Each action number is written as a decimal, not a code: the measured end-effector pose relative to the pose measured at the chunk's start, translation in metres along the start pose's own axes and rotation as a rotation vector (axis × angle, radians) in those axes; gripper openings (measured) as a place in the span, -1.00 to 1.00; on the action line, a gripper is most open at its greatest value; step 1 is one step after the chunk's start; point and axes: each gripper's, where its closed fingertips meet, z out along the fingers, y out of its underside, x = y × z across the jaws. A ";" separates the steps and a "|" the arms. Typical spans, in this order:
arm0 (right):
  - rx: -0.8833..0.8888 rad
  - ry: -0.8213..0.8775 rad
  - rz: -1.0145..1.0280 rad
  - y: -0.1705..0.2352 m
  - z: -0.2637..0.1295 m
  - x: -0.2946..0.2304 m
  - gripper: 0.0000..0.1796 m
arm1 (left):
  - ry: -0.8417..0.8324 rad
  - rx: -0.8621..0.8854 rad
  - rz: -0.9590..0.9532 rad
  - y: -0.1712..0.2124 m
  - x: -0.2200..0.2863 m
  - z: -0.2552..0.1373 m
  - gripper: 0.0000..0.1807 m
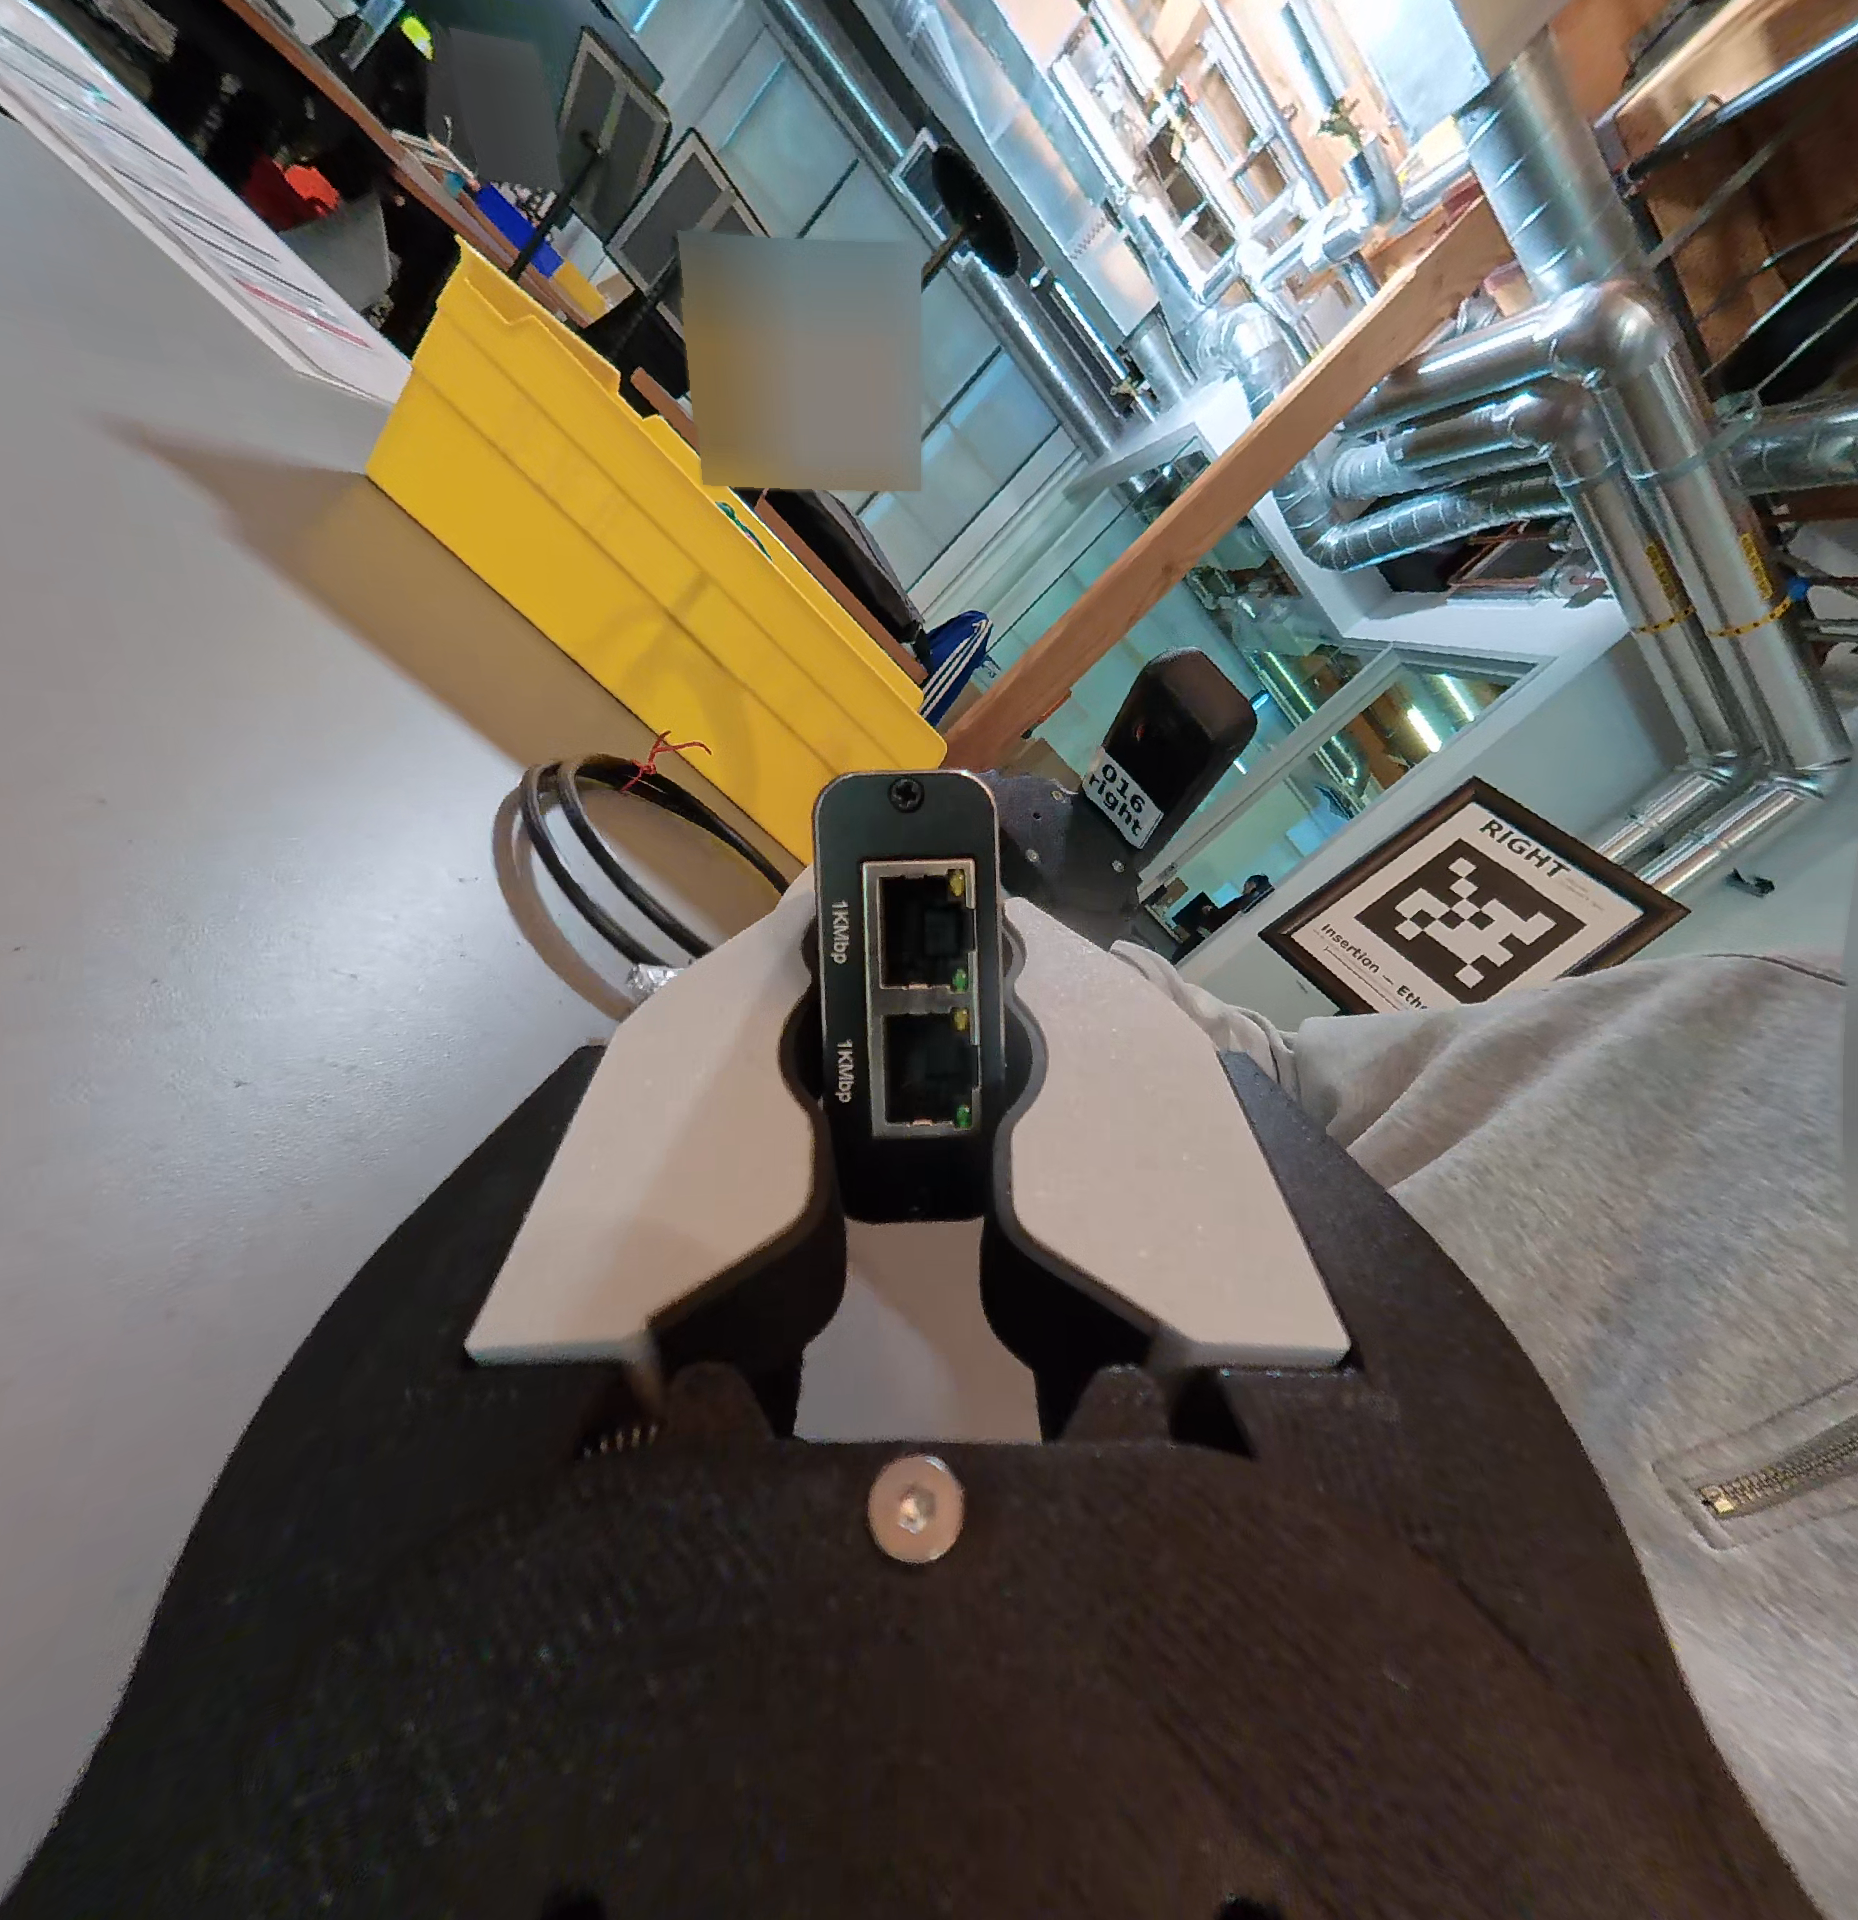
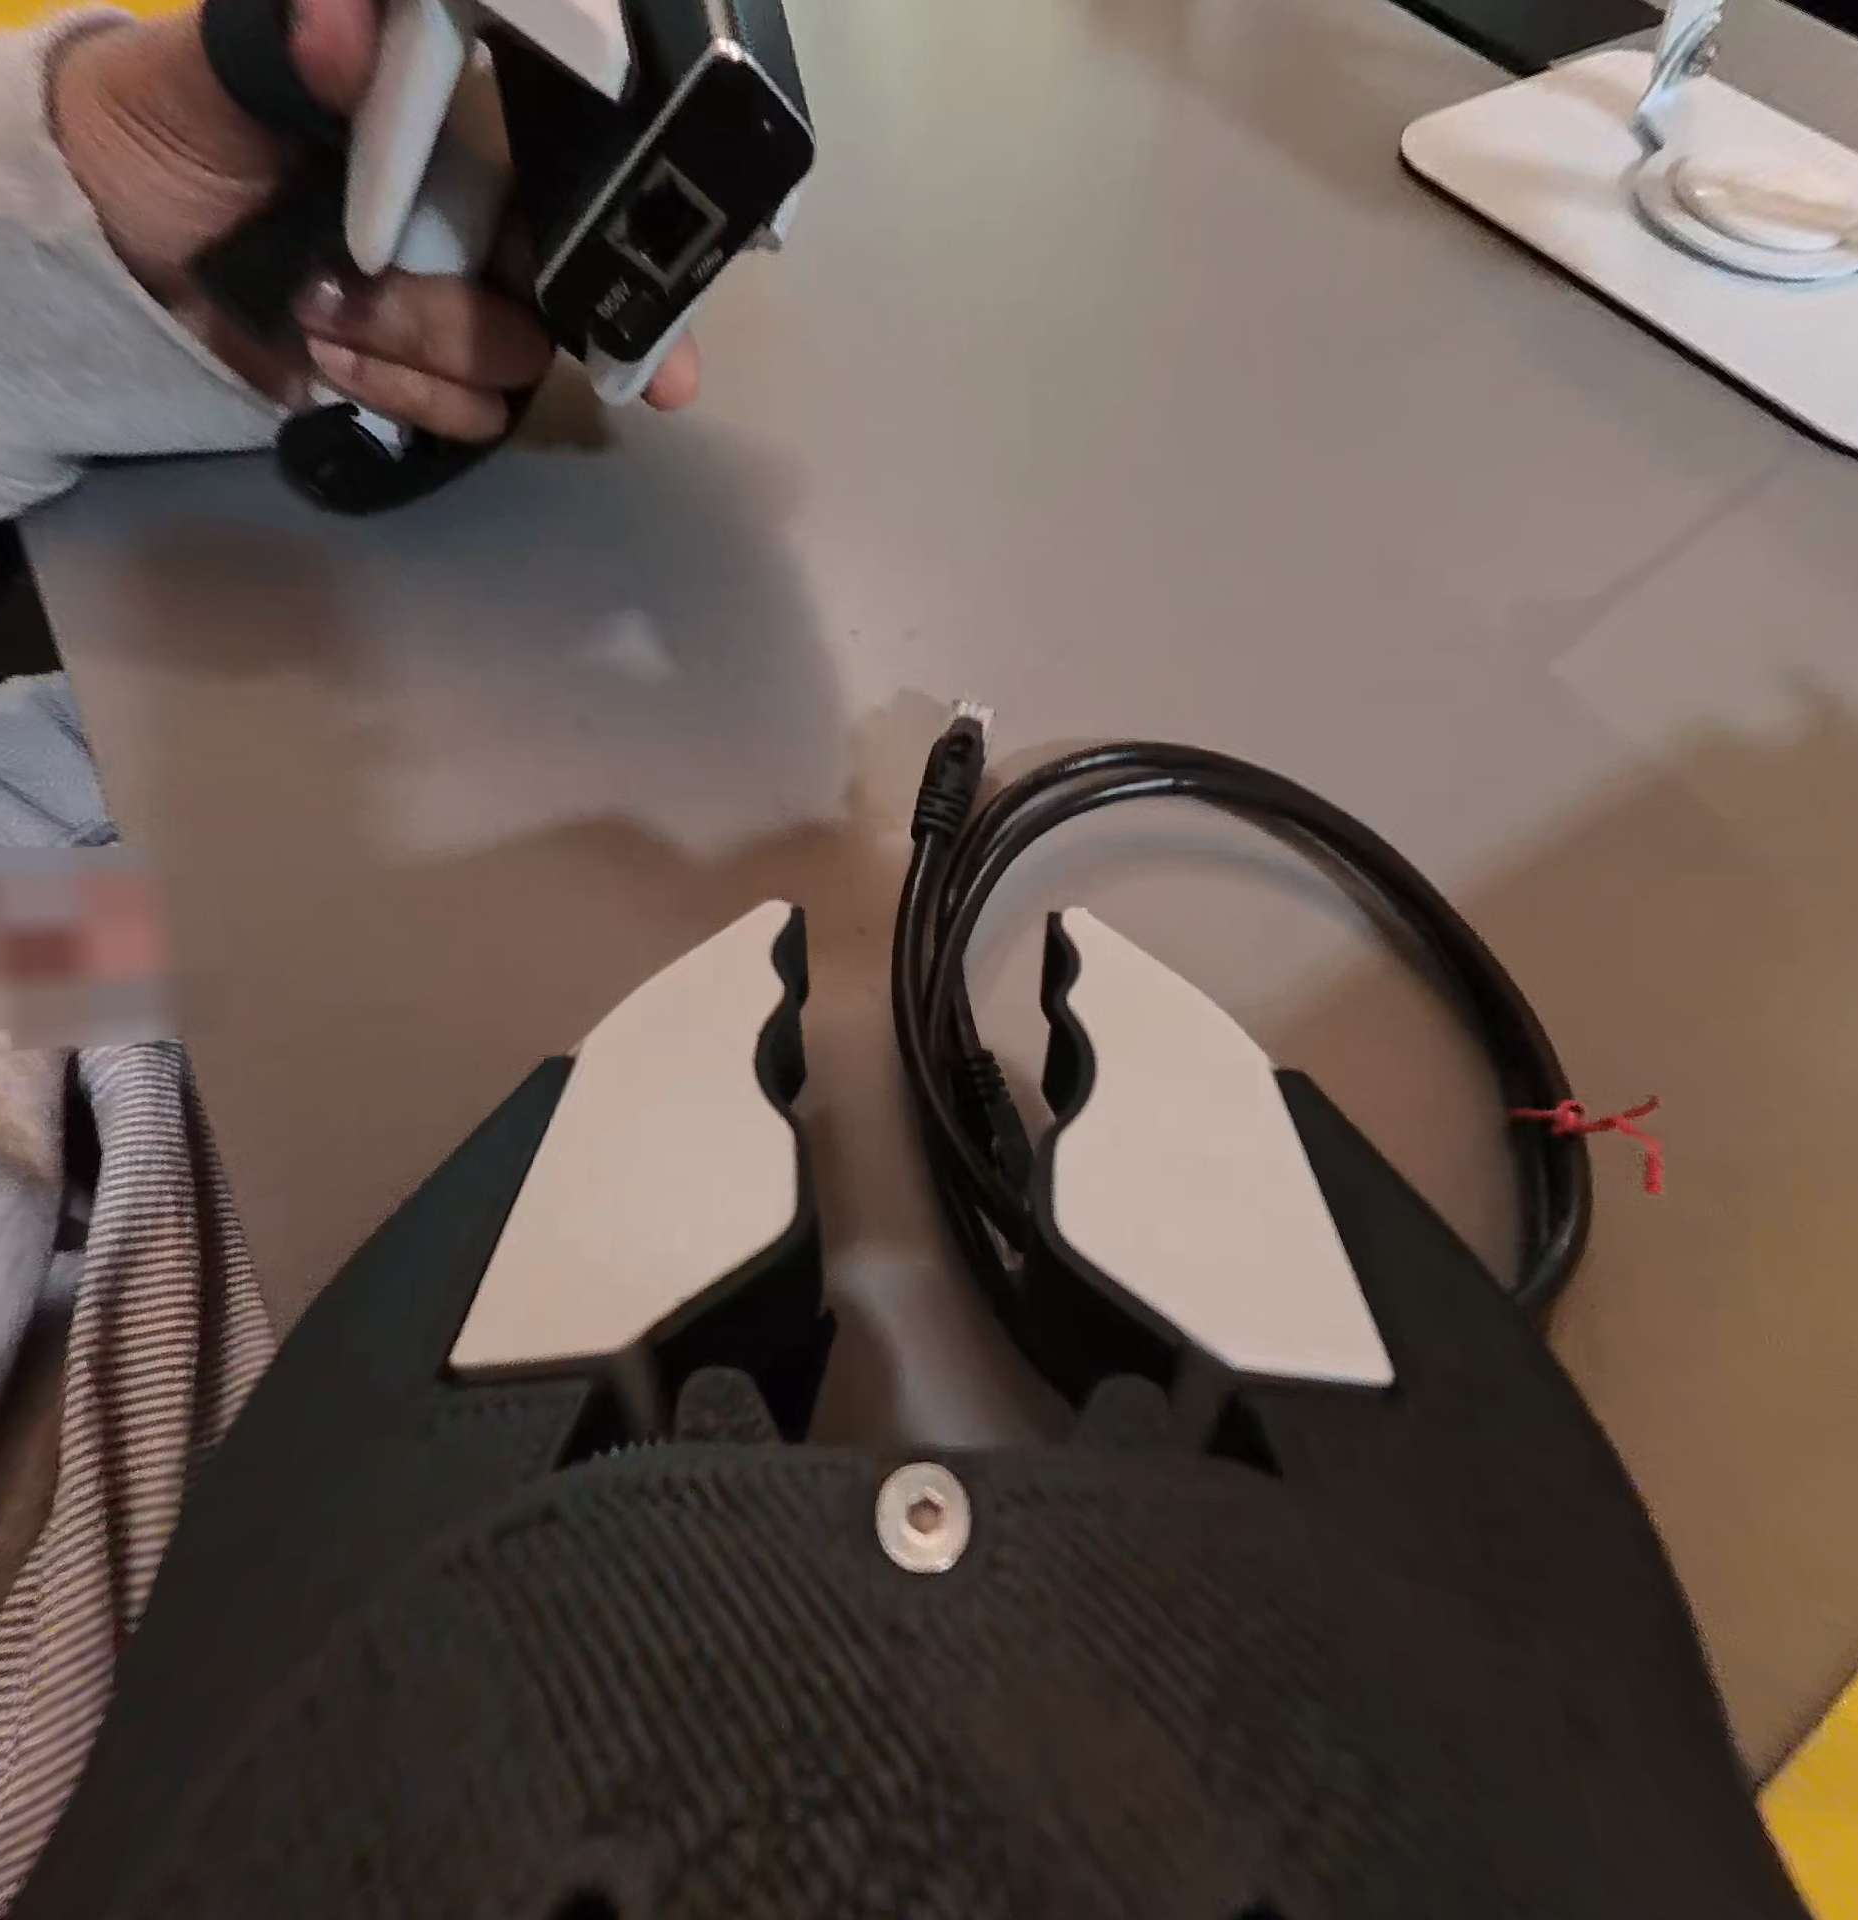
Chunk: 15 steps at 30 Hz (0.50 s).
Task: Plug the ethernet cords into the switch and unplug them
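Note:
My left gripper (image 1: 909, 966) is shut on a small black switch (image 1: 909, 997), held above the table with its two empty ports facing the camera. The switch also shows in the right wrist view (image 2: 676, 197) at the upper left, held in the left gripper by a hand. A coiled black ethernet cord (image 2: 1268, 821) bound with a red tie lies on the grey table (image 2: 1112, 468). One plug (image 2: 951, 769) points away from me; a second plug (image 2: 992, 1101) lies between the fingers. My right gripper (image 2: 923, 966) is open over the cord's left strands. The cord shows in the left wrist view (image 1: 613, 862).
A yellow bin (image 1: 634, 561) stands on the table behind the cord. A white monitor base (image 2: 1652, 229) sits at the far right. A framed marker card (image 1: 1465, 904) stands to the right. A grey sleeve (image 1: 1527, 1195) is close at right.

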 end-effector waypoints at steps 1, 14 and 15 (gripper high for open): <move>-0.018 0.009 -0.005 0.003 0.001 0.001 -0.51 | 0.001 0.000 -0.003 0.000 0.000 0.000 -0.72; -0.177 0.039 -0.010 0.029 0.008 0.006 -0.74 | 0.013 -0.027 -0.006 0.006 0.001 0.005 -0.72; -0.186 0.023 -0.008 0.029 0.008 0.003 -0.86 | 0.016 -0.023 -0.011 0.006 0.001 0.004 -0.72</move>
